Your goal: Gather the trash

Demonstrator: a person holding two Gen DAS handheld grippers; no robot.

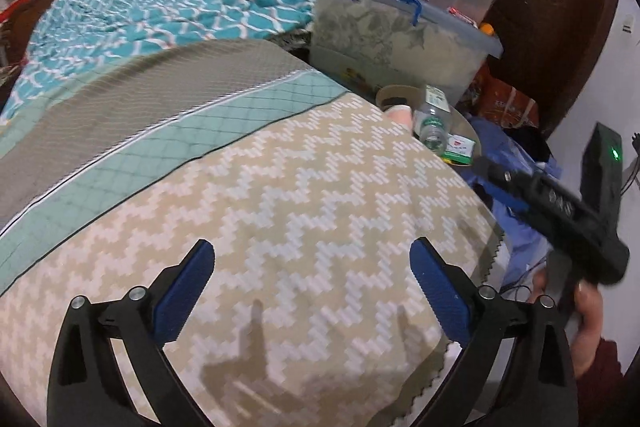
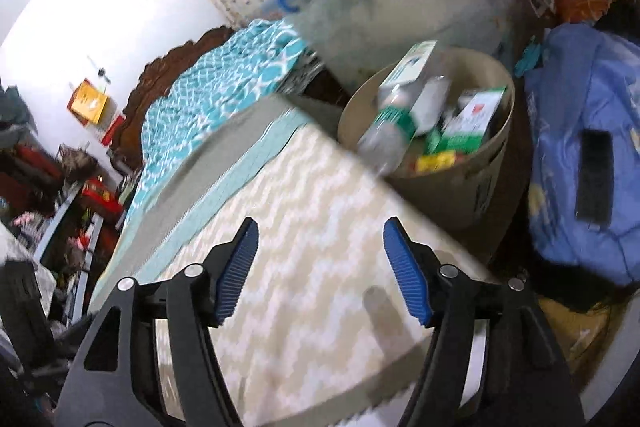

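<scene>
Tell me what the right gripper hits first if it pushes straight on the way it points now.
Probably the zigzag-patterned cloth under the open right gripper; the beige trash bin sits beyond and to the right, though blur leaves depth unclear.

My left gripper (image 1: 312,287) has two black linkage arms with triangular cut-outs, each fitted with two silver round-head pins at its pivots. The fingers (image 1: 186,291) carry blue pads with a fine ribbed texture. My right gripper (image 2: 320,267) is built the same: black arms, silver pins, blue ribbed pads (image 2: 406,271). From the left wrist camera its body (image 1: 560,211) reads as a black housing with a row of round openings, and a green lamp glows on a black block behind it. My right hand (image 1: 588,323) wears what appears to be a dark red sleeve.
</scene>
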